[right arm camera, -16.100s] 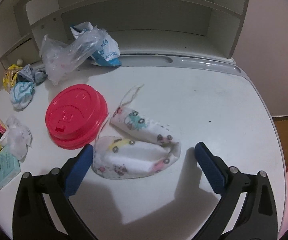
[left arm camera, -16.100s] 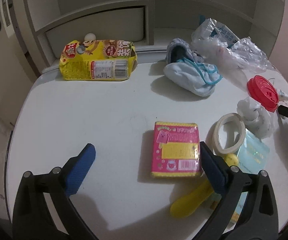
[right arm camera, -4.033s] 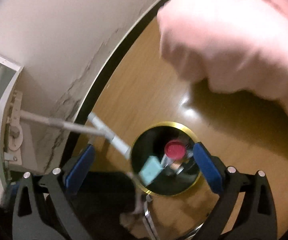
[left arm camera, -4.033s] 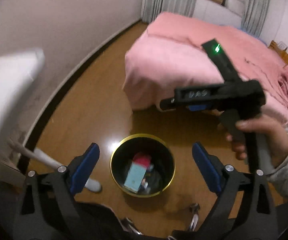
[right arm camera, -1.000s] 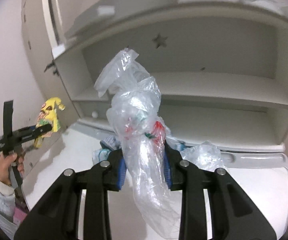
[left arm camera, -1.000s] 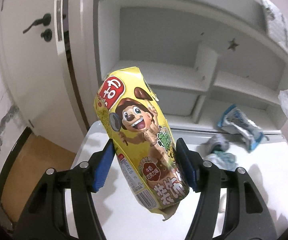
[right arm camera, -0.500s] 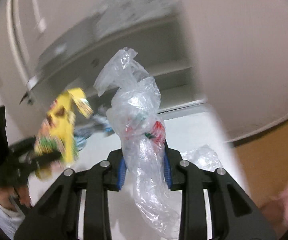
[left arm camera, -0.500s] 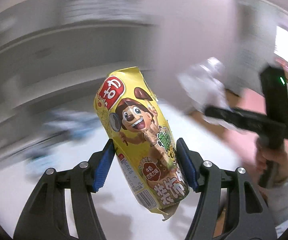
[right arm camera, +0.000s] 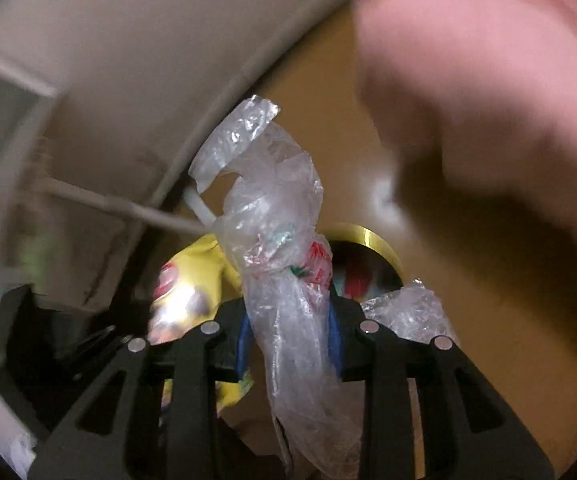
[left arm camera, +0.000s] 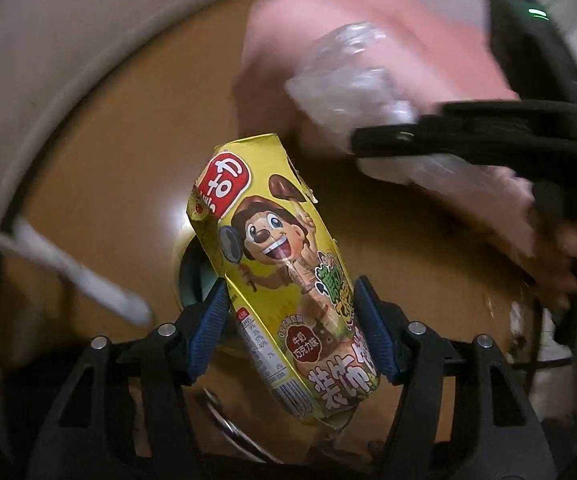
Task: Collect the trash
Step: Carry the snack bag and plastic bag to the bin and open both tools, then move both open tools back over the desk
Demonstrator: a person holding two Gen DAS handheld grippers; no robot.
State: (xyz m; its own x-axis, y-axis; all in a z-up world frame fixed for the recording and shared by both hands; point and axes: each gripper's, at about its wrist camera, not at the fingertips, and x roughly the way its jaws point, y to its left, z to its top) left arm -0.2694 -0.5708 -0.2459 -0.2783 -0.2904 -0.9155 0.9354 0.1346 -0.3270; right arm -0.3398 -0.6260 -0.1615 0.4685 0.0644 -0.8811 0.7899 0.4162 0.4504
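My left gripper (left arm camera: 293, 328) is shut on a yellow snack box (left arm camera: 276, 264) with a cartoon face, held upright over the wooden floor. Behind the box part of the gold-rimmed trash bin (left arm camera: 184, 264) shows. My right gripper (right arm camera: 288, 336) is shut on a crumpled clear plastic bag (right arm camera: 276, 248) that hangs out on both sides of the jaws. Beyond that bag lies the trash bin (right arm camera: 372, 240) with red and teal trash inside. In the left wrist view the right gripper (left arm camera: 372, 142) appears at upper right with the plastic bag (left arm camera: 348, 80). The yellow box (right arm camera: 192, 280) shows blurred in the right wrist view.
A pink bed (right arm camera: 488, 80) fills the upper right. A white wall with a baseboard (right arm camera: 208, 112) curves along the left. A white furniture leg (left arm camera: 68, 272) slants across the floor near the bin. A person's hand (left arm camera: 560, 256) holds the right gripper.
Both grippers have swung away from the white desk and shelves and now point down at the floor and the bin. Each keeps the same grip on its item.
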